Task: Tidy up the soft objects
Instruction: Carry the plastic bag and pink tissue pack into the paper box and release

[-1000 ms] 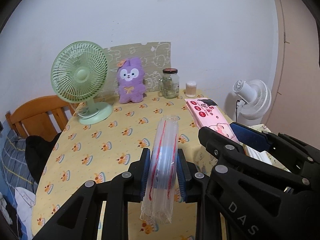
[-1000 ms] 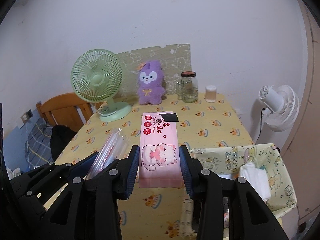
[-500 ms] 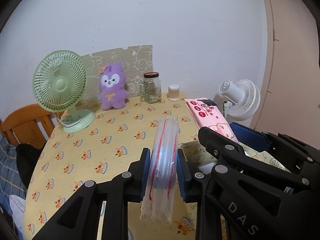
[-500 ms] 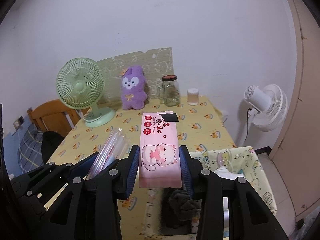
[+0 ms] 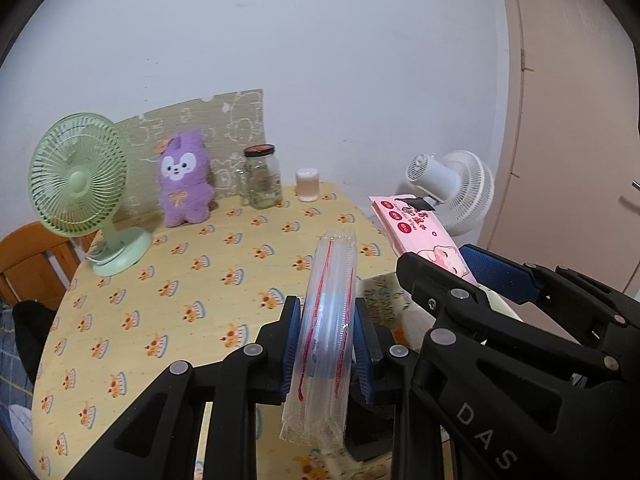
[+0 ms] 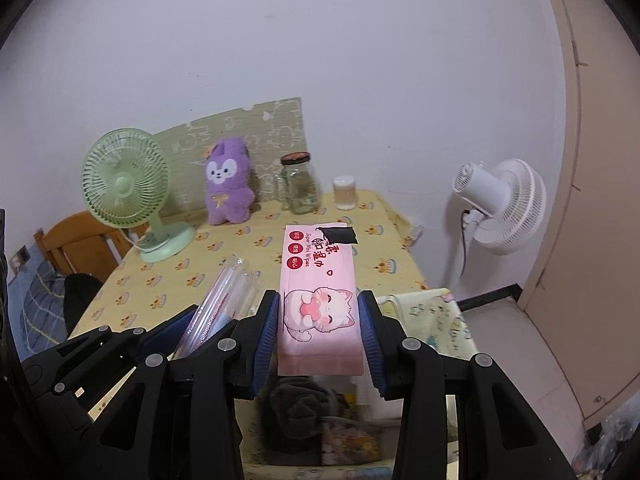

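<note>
My left gripper (image 5: 326,346) is shut on a clear plastic pack with red lines (image 5: 330,320), held upright above the table's right edge. My right gripper (image 6: 319,330) is shut on a pink wet-wipes pack with a cat picture (image 6: 318,292). The two grippers are side by side: the wipes pack (image 5: 416,232) shows at the right of the left wrist view, the clear pack (image 6: 218,300) at the left of the right wrist view. Below the grippers is a yellow patterned fabric bin (image 6: 436,312) holding a dark soft item (image 6: 298,404). A purple plush rabbit (image 5: 184,184) stands at the table's back.
The table has a yellow cake-print cloth (image 5: 168,280). On it stand a green desk fan (image 5: 80,184), a glass jar (image 5: 262,178) and a small cup (image 5: 307,186). A white floor fan (image 6: 500,204) stands right of the table, a wooden chair (image 5: 24,260) left.
Both grippers have moved rightwards together with their packs, from over the table to over the fabric bin beside it. The dark item in the bin has come into view.
</note>
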`<state>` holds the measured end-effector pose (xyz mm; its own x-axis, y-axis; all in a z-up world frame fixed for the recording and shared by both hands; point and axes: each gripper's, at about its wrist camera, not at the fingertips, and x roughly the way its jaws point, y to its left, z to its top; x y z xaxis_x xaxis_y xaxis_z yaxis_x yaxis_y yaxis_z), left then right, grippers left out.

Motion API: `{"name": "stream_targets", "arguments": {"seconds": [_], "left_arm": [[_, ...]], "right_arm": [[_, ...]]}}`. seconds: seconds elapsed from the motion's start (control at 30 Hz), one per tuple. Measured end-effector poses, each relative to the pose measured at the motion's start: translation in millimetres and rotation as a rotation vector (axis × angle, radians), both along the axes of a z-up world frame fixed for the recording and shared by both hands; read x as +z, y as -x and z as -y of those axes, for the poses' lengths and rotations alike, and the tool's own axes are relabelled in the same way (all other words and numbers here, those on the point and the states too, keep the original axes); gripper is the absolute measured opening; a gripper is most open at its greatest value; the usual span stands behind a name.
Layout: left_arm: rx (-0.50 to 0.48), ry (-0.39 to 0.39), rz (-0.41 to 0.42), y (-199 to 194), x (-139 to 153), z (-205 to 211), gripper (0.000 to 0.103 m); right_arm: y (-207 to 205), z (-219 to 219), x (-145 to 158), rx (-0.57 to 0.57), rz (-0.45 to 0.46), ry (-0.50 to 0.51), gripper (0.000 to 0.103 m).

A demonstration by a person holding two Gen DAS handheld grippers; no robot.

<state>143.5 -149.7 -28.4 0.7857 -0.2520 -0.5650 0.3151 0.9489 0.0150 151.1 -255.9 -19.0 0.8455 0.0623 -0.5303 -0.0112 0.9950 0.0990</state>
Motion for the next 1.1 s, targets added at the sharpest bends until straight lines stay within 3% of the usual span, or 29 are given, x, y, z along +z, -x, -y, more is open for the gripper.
{"name": "stream_targets", "arguments": {"seconds": [0.63, 0.77, 0.83, 0.9, 1.03, 1.1], "left_arm": [[-0.103, 0.031, -0.057, -4, -20, 42, 0.026], [-0.104, 0.025, -0.073, -6, -25, 46, 0.04], [-0.112, 0.021, -0.082, -7, -27, 47, 0.042], [-0.111, 0.012, -0.087, -7, -29, 47, 0.056], [-0.095, -0.016, -0.086, -7, -30, 46, 0.065], [-0.085, -0.035, -0.096, -7, -32, 45, 0.075]], "right_arm": [[2, 43, -18, -0.098, -0.042, -0.001, 0.043], [1, 46, -23, -0.11, -0.059, 0.005, 0.043], [1, 48, -26, -0.113, -0.065, 0.004, 0.043], [1, 49, -28, -0.109, -0.07, 0.001, 0.043], [0, 47, -32, -0.095, -0.08, -0.011, 0.043], [-1, 45, -35, -0.088, -0.086, -0.022, 0.043]]}}
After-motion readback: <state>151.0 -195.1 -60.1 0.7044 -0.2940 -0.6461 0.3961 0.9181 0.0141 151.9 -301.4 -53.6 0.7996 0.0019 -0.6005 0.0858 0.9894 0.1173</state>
